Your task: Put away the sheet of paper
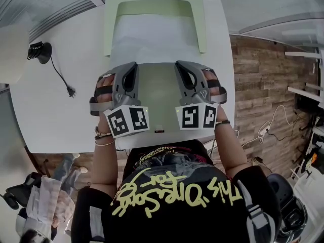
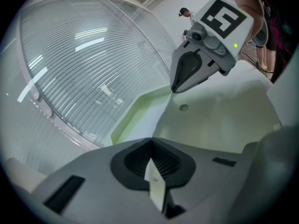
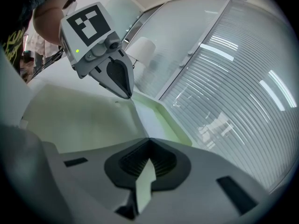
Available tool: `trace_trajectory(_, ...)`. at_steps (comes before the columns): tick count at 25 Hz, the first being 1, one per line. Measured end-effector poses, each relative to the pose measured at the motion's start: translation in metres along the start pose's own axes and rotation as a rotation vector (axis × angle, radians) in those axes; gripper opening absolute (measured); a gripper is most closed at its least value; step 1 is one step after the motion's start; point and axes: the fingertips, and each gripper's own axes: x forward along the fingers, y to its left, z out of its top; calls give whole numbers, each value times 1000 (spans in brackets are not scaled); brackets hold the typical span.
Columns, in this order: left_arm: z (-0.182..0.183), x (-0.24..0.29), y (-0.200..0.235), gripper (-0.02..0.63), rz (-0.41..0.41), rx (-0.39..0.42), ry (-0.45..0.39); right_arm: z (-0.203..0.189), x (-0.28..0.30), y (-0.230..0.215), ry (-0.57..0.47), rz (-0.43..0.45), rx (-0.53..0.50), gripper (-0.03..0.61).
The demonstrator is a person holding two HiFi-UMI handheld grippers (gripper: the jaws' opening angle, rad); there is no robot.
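**Sheet of paper** [image 1: 159,97]: pale, held flat just above the white worktop [image 1: 55,120]. Its far edge meets the pale green letter tray [image 1: 201,24], probably its destination.

**Left hand-held gripper** [image 2: 150,141] and **right hand-held gripper** [image 3: 148,141]: each is clamped on an opposite side edge, which keeps the sheet taut for sliding in.

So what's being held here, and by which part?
The pale sheet of paper, held by both: left gripper jaws shut on its left edge, right gripper jaws on its right edge.
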Motion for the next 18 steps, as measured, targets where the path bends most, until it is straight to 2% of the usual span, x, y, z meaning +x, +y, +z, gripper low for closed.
trace_trajectory(18, -4, 10, 11, 6, 1, 0, 7, 3, 12, -6, 0, 4, -8, 7)
